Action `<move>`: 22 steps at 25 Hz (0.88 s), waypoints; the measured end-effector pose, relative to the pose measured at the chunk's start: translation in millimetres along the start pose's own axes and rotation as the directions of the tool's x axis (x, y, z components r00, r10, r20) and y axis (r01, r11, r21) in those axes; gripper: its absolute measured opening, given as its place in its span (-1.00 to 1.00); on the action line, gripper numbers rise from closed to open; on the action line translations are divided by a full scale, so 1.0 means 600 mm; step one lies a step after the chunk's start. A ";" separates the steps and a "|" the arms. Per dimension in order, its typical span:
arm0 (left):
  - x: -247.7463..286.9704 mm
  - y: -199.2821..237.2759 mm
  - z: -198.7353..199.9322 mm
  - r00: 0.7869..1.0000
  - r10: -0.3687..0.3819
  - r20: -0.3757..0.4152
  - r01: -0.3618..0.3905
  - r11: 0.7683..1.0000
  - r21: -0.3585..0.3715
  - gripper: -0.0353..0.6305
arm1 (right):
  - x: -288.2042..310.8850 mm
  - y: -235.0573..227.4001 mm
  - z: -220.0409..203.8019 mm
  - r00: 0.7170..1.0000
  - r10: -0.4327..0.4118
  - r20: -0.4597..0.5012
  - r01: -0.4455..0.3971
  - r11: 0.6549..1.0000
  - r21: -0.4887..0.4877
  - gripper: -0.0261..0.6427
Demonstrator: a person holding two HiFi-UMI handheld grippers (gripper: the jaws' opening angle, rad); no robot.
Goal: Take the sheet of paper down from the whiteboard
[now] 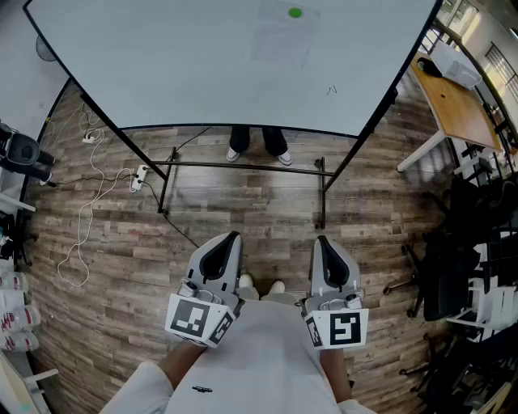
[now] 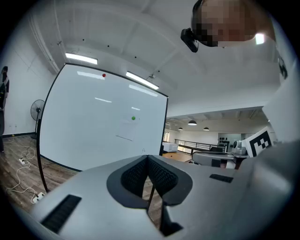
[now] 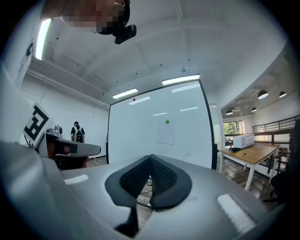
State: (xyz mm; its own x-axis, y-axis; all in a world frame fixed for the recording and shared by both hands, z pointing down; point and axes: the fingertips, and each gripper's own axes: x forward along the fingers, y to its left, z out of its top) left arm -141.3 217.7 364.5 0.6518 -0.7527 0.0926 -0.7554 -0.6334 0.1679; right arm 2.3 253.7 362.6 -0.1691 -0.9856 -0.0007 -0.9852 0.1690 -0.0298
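We hold our left tool (image 1: 231, 240) and right tool (image 1: 322, 242) clenched and empty at lower centre. The sheet of paper (image 1: 282, 39) hangs upper centre on the whiteboard (image 1: 162, 65) under a green magnet (image 1: 295, 12), its print unreadable.

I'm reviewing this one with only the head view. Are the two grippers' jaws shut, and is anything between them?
Observer: The gripper views show the left gripper and the right gripper both shut, with nothing between the jaws.
Operator: Is anything on the board above my frame?
Observer: Yes. A red magnet sits near the top edge of the whiteboard, well away from the sheet of paper.
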 end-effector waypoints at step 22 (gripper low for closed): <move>0.012 0.066 0.007 1.000 -0.026 0.007 0.026 1.000 -0.013 -0.88 | 0.046 0.021 0.002 0.999 -0.052 0.016 0.052 0.998 -0.024 -0.89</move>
State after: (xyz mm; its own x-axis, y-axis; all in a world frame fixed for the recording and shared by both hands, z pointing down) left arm -166.4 186.5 367.7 0.6706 -0.7373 0.0813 -0.7372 -0.6504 0.1828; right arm -14.5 228.8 361.2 -0.1172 -0.9930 -0.0152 -0.9931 0.1173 -0.0058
